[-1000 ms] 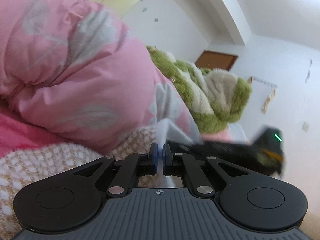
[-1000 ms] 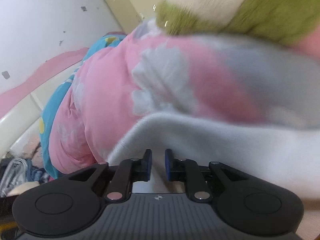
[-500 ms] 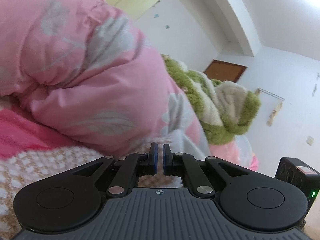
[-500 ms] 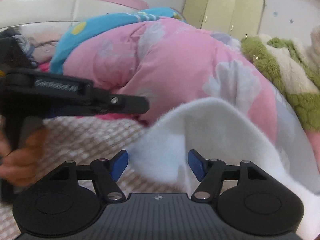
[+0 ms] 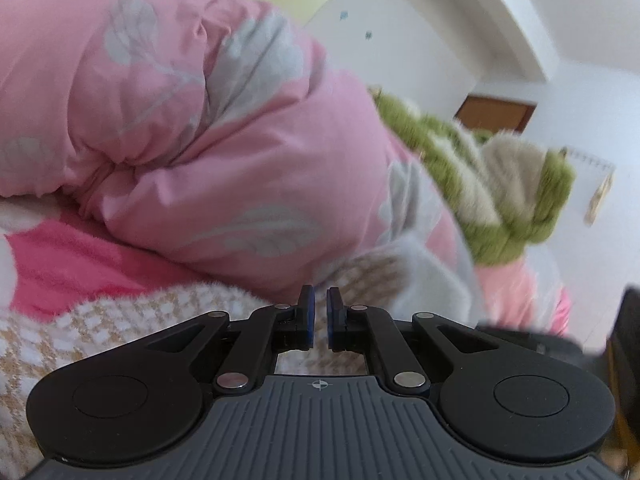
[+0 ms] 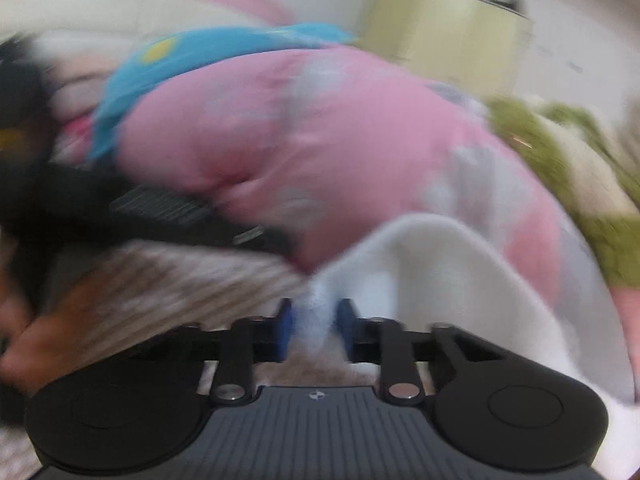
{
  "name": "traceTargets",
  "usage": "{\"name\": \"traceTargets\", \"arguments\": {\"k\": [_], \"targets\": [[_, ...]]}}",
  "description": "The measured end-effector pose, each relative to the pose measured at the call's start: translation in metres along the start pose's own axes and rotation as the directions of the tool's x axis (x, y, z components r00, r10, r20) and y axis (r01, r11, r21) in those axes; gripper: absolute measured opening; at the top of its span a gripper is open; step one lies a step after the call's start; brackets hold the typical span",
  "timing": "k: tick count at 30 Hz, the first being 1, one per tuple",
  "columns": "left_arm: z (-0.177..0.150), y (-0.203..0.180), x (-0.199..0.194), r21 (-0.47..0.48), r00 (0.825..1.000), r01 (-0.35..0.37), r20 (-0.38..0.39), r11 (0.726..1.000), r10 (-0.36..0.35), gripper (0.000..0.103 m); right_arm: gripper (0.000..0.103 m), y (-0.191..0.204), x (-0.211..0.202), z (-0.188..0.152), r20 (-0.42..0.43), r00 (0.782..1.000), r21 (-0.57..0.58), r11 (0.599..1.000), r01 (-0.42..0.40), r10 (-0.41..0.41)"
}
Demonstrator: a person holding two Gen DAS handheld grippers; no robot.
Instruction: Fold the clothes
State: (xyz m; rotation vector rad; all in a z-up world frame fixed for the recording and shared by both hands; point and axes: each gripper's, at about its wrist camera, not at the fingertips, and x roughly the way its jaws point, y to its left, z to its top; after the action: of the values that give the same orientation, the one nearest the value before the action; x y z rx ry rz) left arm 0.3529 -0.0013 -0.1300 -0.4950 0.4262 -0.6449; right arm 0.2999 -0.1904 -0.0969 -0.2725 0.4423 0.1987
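**Tongs meet the white fleece at its raised edge**

Right tongs (image 6: 311, 330) sit partly open, their 2 blue pads a short gap apart, and a fuzzy edge of the white fleece garment (image 6: 436, 280) fills that gap. Motion blur keeps us from saying whether the pads grip it or only bracket it. Left tongs (image 5: 319, 316) are nearly closed, a thin slit between the pads, and we see nothing held there.

We take the pink floral duvet (image 5: 224, 152) as our landmark. The garment lies at its foot, on the checked tan-and-white blanket (image 5: 80, 328), rising in an arch straight ahead of the right tongs and trailing off to their right. From the left tongs it lies ahead and to the right, just beyond the pads. A green-and-cream plush blanket (image 5: 508, 196) is heaped behind the duvet.

We judge the right hand nearer. The fold turns on that raised edge: its run appears to go from the right pads away rightward, so any carry would cross that line.
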Motion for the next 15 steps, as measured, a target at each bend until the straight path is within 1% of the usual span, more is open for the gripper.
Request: {"name": "traceTargets", "arguments": {"k": [3,5,10,13,15], "targets": [[-0.002,-0.002,0.005,0.025,0.999,-0.019,-0.035,1.000,0.020,0.005,0.014,-0.020,0.014,0.003,-0.002,0.995,0.086,0.992,0.096,-0.096],[-0.003,-0.002,0.008,0.025,0.998,-0.028,-0.051,0.999,0.030,0.006,0.014,-0.041,0.021,0.000,-0.009,0.992,0.172,0.977,0.128,-0.128],[-0.004,0.009,0.015,-0.027,0.995,-0.055,-0.090,0.998,0.053,0.006,0.014,-0.064,0.002,0.000,0.030,0.992,0.257,0.960,0.111,-0.122],[-0.005,0.017,0.017,-0.063,0.993,-0.066,-0.107,0.996,0.059,0.006,0.023,-0.077,-0.010,0.000,0.053,0.991,0.306,0.947,0.099,-0.121],[-0.005,0.017,0.018,-0.066,0.992,-0.067,-0.110,0.996,0.059,0.006,0.030,-0.086,-0.018,0.000,0.069,0.990,0.339,0.937,0.090,-0.120]]}}
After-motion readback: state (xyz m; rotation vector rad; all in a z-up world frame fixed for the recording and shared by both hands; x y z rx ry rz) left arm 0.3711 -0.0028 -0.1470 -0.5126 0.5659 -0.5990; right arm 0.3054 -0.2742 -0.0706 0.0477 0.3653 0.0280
